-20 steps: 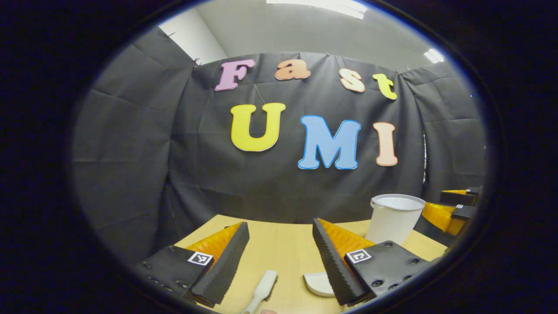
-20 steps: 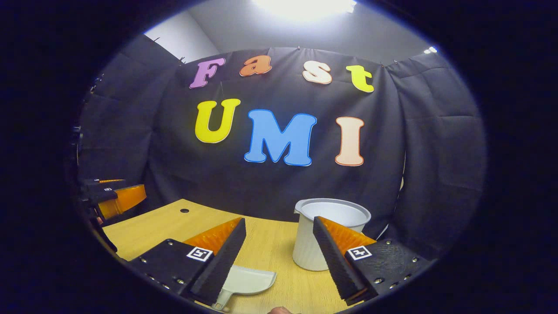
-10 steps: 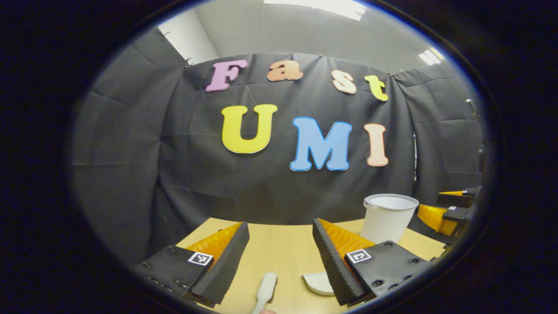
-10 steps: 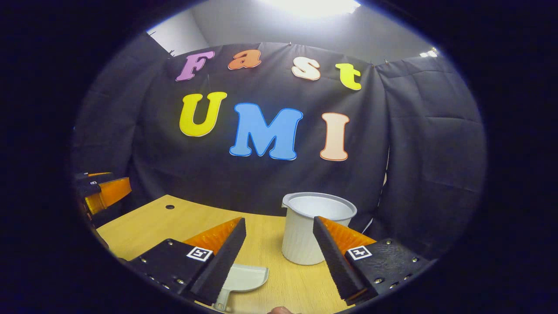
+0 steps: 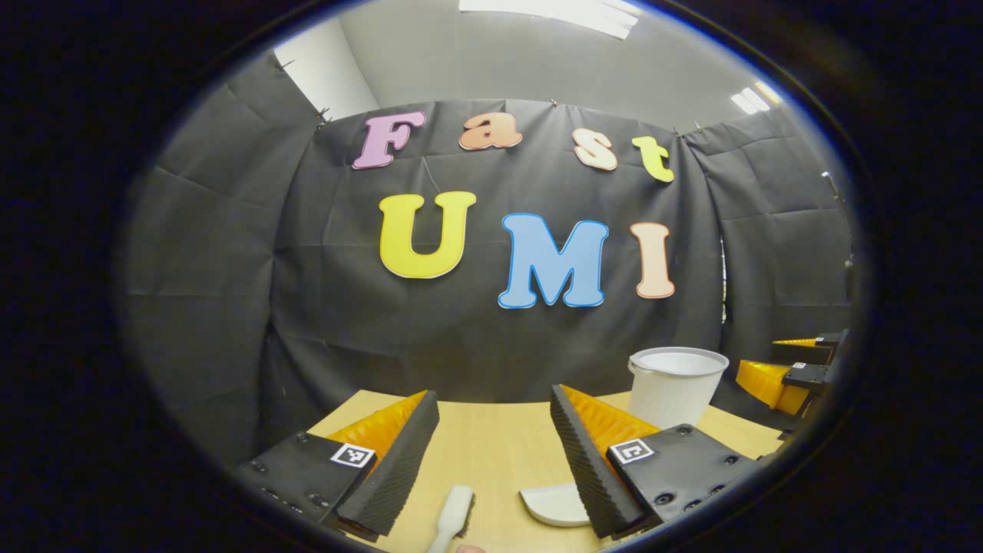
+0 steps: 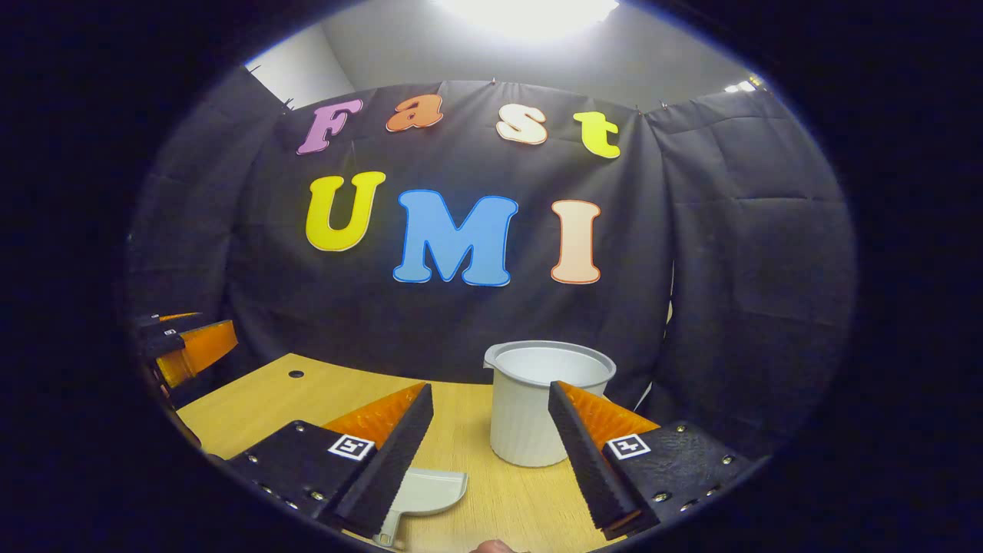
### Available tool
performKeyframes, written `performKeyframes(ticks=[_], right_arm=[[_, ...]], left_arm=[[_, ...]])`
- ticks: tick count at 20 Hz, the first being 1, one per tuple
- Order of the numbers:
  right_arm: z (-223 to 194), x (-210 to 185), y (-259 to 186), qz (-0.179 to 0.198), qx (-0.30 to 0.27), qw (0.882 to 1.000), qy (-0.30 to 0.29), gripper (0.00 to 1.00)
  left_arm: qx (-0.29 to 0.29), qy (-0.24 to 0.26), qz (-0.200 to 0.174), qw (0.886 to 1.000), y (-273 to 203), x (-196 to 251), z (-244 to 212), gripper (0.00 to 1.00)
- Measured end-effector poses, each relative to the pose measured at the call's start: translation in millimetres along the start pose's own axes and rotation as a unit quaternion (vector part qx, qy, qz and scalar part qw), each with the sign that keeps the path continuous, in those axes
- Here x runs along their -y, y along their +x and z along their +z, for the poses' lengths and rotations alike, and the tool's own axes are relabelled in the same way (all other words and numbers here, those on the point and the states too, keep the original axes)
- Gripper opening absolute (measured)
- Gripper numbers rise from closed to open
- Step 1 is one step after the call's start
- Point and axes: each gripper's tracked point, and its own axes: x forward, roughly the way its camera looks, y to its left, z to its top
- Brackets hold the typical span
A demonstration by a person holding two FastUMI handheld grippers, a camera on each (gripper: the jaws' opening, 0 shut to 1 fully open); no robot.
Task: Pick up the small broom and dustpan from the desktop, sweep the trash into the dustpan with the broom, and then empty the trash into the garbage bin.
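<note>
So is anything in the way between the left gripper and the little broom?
Nothing visible. The left gripper hangs open above the table, and the broom lies just below, between its fingers.

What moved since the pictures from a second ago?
Both grippers swung slightly: the bin slid leftward across both views. Nothing was grabbed or let go. The left gripper and right gripper stay open, and the broom and dustpan still lie on the desk.
</note>
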Motion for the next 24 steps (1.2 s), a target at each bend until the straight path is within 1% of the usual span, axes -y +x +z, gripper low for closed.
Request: performKeyframes(ticks=[4,6,8,11,14,16,18,24], right_arm=[[2.7,47.9,4.4,-0.003,0.011,1.000,-0.001,0.94],[1.2,67.6,8.2,0.014,0.010,1.000,0.000,0.94],[3.1,94.7,11.6,0.019,0.017,1.000,-0.009,0.94],[14.0,131.9,15.0,0.012,0.039,0.999,-0.019,0.94],[18.9,145.2,17.8,0.037,0.048,0.998,-0.015,0.94],[20.8,152.3,19.3,0.054,0.053,0.997,-0.012,0.94],[15.6,154.7,21.8,0.072,0.051,0.996,-0.019,0.94],[22.6,166.4,29.3,0.087,0.065,0.994,-0.021,0.94]], left_arm=[[0.002,0.002,0.025,1.000,-5.3,36.0,-2.3,0.96],[0.001,0.000,0.037,0.999,-7.9,58.2,-1.9,0.96],[-0.001,-0.012,0.050,0.999,-6.2,77.7,-2.1,0.95],[0.000,-0.038,0.064,0.997,-2.4,105.4,-1.5,0.95],[0.010,-0.029,0.087,0.996,-1.3,120.9,7.0,0.96],[0.020,-0.014,0.088,0.996,0.1,135.5,14.9,0.96],[0.027,-0.014,0.086,0.996,-0.7,146.5,20.5,0.96],[0.031,-0.017,0.100,0.994,-6.4,148.1,28.4,0.96]])
